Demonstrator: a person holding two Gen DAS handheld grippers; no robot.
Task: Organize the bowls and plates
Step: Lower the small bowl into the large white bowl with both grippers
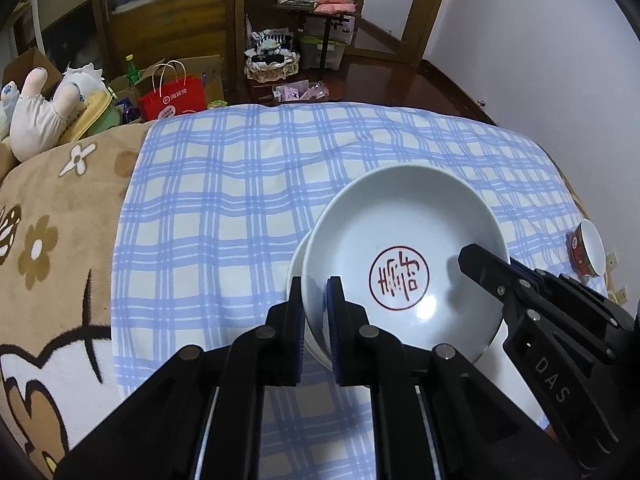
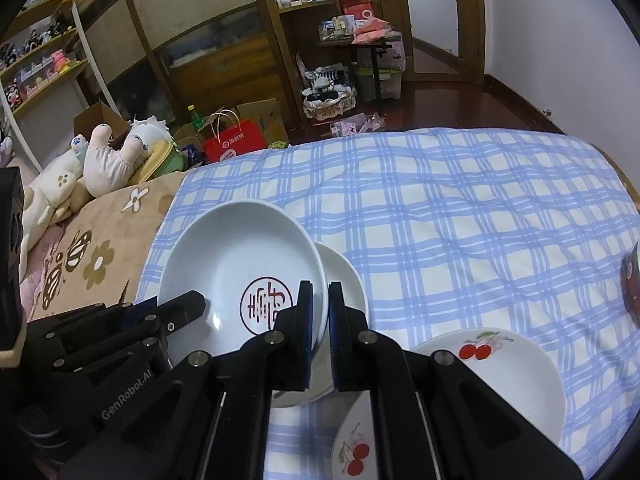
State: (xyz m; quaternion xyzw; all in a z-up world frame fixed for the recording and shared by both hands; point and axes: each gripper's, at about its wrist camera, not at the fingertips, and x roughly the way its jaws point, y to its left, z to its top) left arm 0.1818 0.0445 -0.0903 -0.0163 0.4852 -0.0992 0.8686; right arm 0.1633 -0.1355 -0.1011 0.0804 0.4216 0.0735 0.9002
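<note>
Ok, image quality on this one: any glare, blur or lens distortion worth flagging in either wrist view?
Left wrist: sharp; small glare spot on the red-seal plate; fisheye bends the checked cloth, corners vignetted black. Right wrist: same bowing and dark corners, a small highlight on that plate; red bowl at the right edge looks smeared.

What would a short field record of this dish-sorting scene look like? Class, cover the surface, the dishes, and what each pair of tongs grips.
surface: blue checked cloth
held dish: white plate with red seal mark, tilted over a plain white plate
left tongs: shut on the seal plate's rim
right tongs: shut on the opposite rim
other dishes: two cherry-print plates nearby; red-patterned bowl on its side
</note>
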